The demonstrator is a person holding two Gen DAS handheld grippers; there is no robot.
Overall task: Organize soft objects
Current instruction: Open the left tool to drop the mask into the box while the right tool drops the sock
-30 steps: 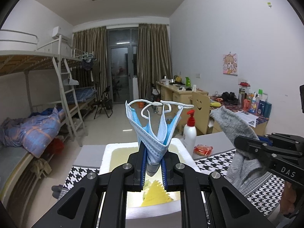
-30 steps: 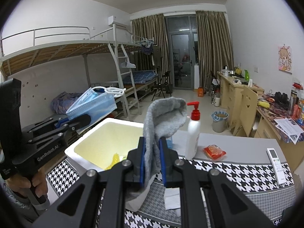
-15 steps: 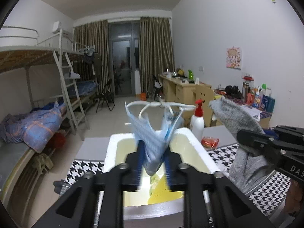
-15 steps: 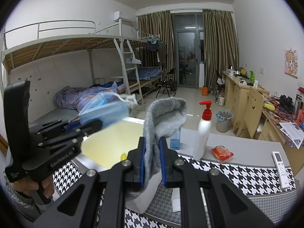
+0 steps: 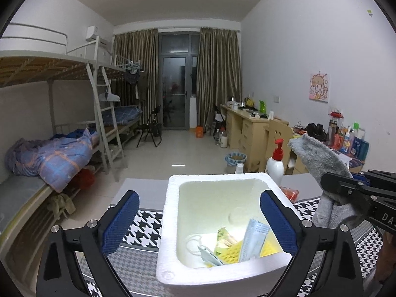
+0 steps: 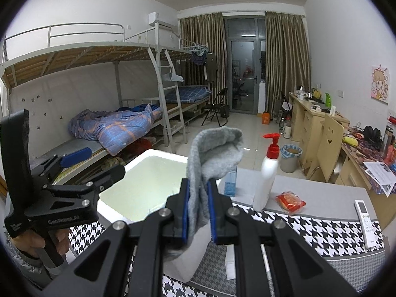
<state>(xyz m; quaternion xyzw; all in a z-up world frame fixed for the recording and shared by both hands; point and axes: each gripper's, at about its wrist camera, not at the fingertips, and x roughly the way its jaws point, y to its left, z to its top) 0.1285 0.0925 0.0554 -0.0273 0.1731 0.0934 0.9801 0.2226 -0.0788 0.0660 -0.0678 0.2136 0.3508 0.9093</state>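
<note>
A table (image 6: 329,199) with a houndstooth cloth (image 6: 309,232) fills the lower part of both views. On it stands a white foam box (image 5: 170,252), open at the top, at 6 o'clock in the left wrist view and at 9 o'clock from the sock in the right wrist view.

The left gripper (image 5: 199,219) hangs over the box, its jaws having just swung wide apart, with nothing between its 2 blue pads (image 5: 121,222). The blue mask (image 5: 253,238) lies released inside the box, leaning at the near right corner, its white loops (image 5: 195,241) at 9 o'clock from it, beside yellow packets (image 5: 227,243).

The right gripper (image 6: 199,214) is clenched on a grey sock (image 6: 212,153), which stands up between the pads and folds over at the top; its lower end hangs below the jaws. In the left wrist view the sock (image 5: 321,163) sits at 3 o'clock, just right of the box.

A white pump bottle (image 6: 268,170) with a red top stands at 2 o'clock from the sock, a red packet (image 6: 289,201) beside it, a remote (image 6: 365,212) at 3 o'clock.
</note>
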